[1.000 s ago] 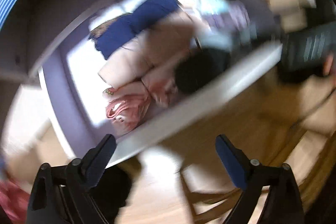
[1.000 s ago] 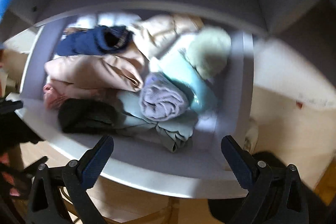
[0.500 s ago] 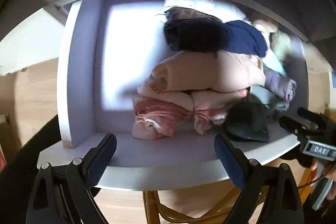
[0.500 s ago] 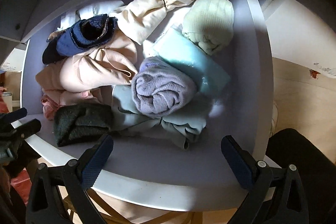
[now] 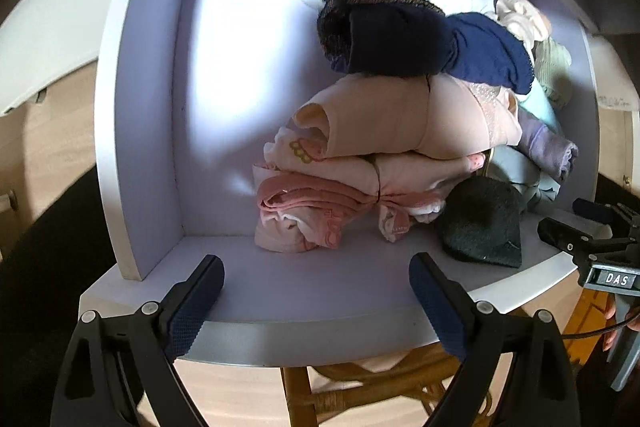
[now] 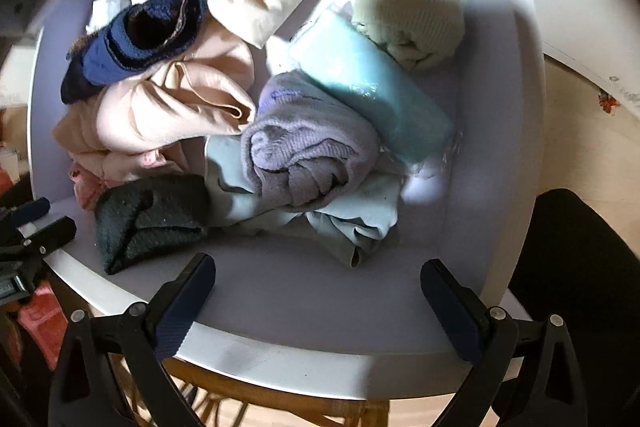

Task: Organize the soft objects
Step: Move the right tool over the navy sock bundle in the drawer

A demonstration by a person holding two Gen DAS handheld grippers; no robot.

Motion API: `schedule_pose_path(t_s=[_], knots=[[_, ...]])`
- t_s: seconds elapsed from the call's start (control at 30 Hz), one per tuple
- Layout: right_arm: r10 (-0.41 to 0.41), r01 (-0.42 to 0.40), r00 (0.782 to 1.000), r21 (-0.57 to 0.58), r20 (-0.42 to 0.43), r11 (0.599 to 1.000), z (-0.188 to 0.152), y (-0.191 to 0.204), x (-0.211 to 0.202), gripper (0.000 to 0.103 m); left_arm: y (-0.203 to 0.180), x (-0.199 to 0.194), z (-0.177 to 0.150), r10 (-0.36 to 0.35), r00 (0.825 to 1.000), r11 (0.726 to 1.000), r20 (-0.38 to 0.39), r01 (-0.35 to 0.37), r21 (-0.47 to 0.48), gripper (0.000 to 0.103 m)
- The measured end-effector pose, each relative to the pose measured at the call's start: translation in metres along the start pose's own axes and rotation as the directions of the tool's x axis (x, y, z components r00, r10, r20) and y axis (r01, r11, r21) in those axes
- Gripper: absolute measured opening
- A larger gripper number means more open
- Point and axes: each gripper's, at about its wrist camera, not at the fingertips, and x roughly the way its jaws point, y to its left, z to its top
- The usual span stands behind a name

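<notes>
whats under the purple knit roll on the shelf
The purple roll lies on a crumpled pale blue-grey garment, whose edges show in front and left. A turquoise bundle leans behind it. What lies directly beneath the roll is covered.

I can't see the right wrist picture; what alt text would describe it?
An open gripper hovers at the front edge of a white shelf piled with soft clothes: a rolled lilac sweater, a dark green hat, a pale green knit hat and a navy sock.
</notes>
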Motion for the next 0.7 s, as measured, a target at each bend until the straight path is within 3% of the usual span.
schedule_pose_path(t_s=[0.23,0.33,0.47,0.6,0.7], knots=[[-0.049,0.048,0.999,-0.051,-0.019,0.998,-0.001,0.006,0.009,0.102,-0.014,0.000,0.008,0.032,0.999,0.999,-0.016,-0.032,0.011,0.096],[-0.086,0.089,0.996,-0.116,0.029,0.989,0.005,0.024,0.000,0.103,-0.016,-0.004,0.009,0.033,0.999,0.999,-0.007,-0.033,0.006,0.096],[-0.041,0.065,0.992,-0.201,0.118,0.977,0.006,0.051,-0.015,0.103,-0.005,-0.003,-0.006,0.051,0.999,0.999,0.001,-0.051,0.001,0.097],[-0.068,0.088,0.993,-0.207,0.099,0.974,0.004,0.068,-0.002,0.102,-0.002,-0.005,-0.021,0.044,0.998,0.999,0.043,-0.044,-0.001,0.097],[0.000,0.005,0.999,-0.097,0.045,0.995,-0.003,0.058,0.007,0.102,0.002,-0.005,-0.028,0.019,0.999,1.000,0.051,-0.020,0.005,0.097]])
